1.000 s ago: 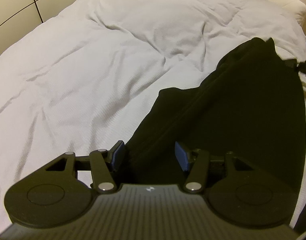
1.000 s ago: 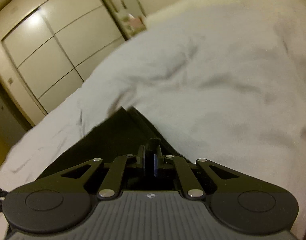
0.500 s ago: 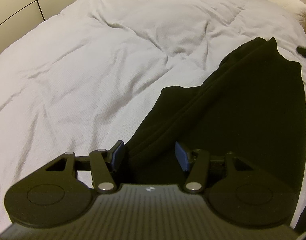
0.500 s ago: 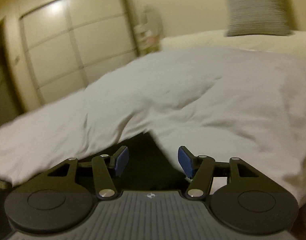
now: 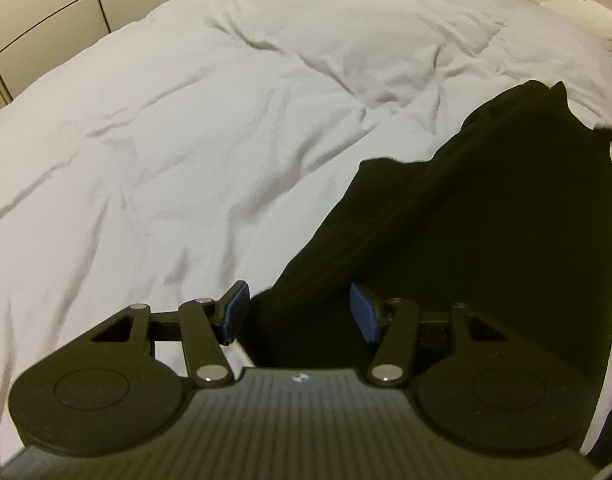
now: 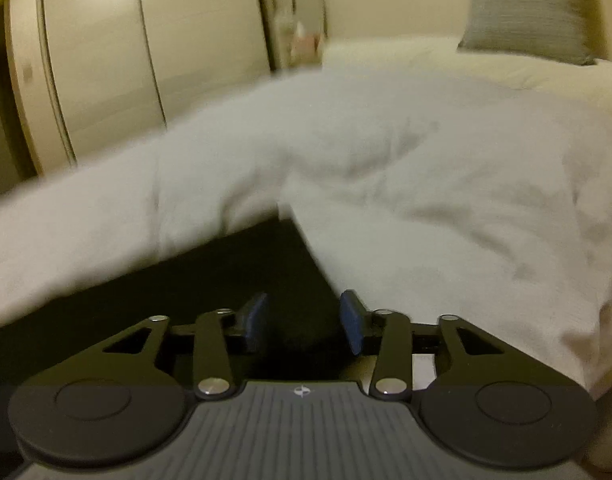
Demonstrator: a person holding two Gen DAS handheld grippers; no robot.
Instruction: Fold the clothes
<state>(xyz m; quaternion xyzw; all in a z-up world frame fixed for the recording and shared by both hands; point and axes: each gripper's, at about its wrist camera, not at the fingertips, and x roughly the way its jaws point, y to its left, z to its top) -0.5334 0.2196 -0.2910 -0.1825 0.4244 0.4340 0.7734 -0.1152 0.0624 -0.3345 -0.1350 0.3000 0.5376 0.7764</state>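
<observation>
Right now a black piece of clothing (image 5: pixel 486 220) lies flat on a big bed, on top of a white blanket (image 5: pixel 205 128) that is soft and full of little wrinkles. The dark cloth sits near the close edge of the bed, toward the right side of the left camera's view, and it has long folds running along it.

The left gripper (image 5: pixel 297 312) hangs just above the near end of the black clothing. Its blue fingers (image 5: pixel 235 310) are spread wide apart and hold nothing. One finger is over the white blanket and the other is over the dark cloth.

The right gripper (image 6: pixel 303 322) is low over another part of the black clothing (image 6: pixel 185 280). Its fingers are apart too, with nothing between them. That view is a bit blurry.

Far back on the bed a grey pillow (image 6: pixel 530 8) stands up against the wall. Pale closet doors (image 6: pixel 97 60) are off to the side.
</observation>
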